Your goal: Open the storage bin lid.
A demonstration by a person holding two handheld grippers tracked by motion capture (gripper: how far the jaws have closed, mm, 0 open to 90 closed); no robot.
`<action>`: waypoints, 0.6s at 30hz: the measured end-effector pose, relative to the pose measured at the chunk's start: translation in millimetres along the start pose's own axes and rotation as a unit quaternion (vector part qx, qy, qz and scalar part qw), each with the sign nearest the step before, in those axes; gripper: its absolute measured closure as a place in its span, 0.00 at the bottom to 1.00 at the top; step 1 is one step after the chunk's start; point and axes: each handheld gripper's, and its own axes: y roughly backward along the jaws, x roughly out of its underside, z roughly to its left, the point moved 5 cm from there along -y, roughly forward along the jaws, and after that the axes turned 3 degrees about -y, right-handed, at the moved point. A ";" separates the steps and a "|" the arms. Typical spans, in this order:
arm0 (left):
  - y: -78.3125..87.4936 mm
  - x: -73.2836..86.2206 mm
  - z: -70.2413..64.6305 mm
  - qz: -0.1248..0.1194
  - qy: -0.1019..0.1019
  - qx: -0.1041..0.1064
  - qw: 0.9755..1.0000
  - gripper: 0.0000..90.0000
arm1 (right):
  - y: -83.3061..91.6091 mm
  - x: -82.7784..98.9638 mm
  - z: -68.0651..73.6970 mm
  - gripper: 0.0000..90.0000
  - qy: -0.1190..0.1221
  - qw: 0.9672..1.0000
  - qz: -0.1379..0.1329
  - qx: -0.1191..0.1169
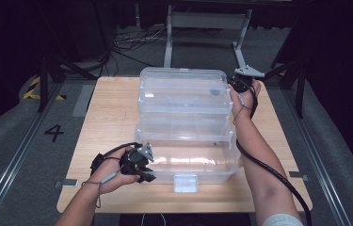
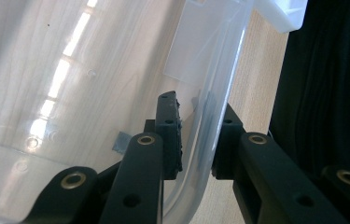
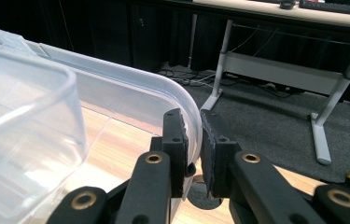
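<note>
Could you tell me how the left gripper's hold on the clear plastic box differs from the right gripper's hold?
The left gripper grips the clear plastic box at its near bottom tier, while the right gripper grips the far top tier. The left gripper sits at the box's front left corner; the right gripper sits at its back right corner. In each gripper view, both clamp a thin transparent wall between the jaws, one jaw inside and one outside.

A clear plastic tiered storage box (image 1: pixel 183 127) stands opened out in steps at the middle of the light wooden table (image 1: pixel 108 117), its lowest tray nearest the person. The left gripper (image 1: pixel 147 175) sits at the near left corner of that tray, the right gripper (image 1: pixel 236 84) at the far right corner of the top tier. Behind the table a grey metal desk frame (image 1: pixel 207 28) stands on the floor
</note>
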 end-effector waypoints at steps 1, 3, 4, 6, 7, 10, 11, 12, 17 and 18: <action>0.0 0.0 0.0 0.000 0.000 0.000 1.000 0.86 | 0.0 0.0 0.0 0.91 0.000 1.000 0.000 0.000; 0.0 0.0 0.0 0.000 0.000 0.000 1.000 0.86 | -1.7 1.6 -0.3 0.91 -0.001 1.000 0.003 -0.001; 0.0 0.0 0.0 0.000 0.000 0.000 1.000 0.86 | -2.5 2.4 -0.5 0.91 -0.001 1.000 0.003 -0.001; 0.0 0.1 -0.1 0.000 0.000 -0.001 1.000 0.86 | -3.6 4.1 -0.8 0.91 -0.002 1.000 0.006 -0.002; -0.1 0.1 0.0 -0.001 0.000 -0.001 1.000 0.86 | -4.1 5.0 -1.0 0.91 -0.005 1.000 0.005 -0.002; 0.0 0.1 0.0 0.000 0.000 0.000 1.000 0.86 | -5.4 6.4 -1.2 0.91 -0.010 1.000 0.008 -0.003; 0.0 0.1 0.0 0.000 0.000 0.000 1.000 0.86 | -5.8 6.7 -1.0 0.91 -0.011 1.000 0.009 -0.004; 0.0 0.1 0.0 0.000 0.000 0.000 1.000 0.86 | -6.3 7.4 -1.4 0.91 -0.010 1.000 0.011 -0.002; 0.0 0.5 -0.4 -0.001 0.002 -0.001 1.000 0.86 | -10.0 12.4 -2.4 0.91 -0.013 1.000 0.019 -0.002; 0.0 0.5 -0.4 -0.001 0.002 -0.001 1.000 0.86 | -10.9 14.0 -2.8 0.91 -0.012 1.000 0.022 -0.002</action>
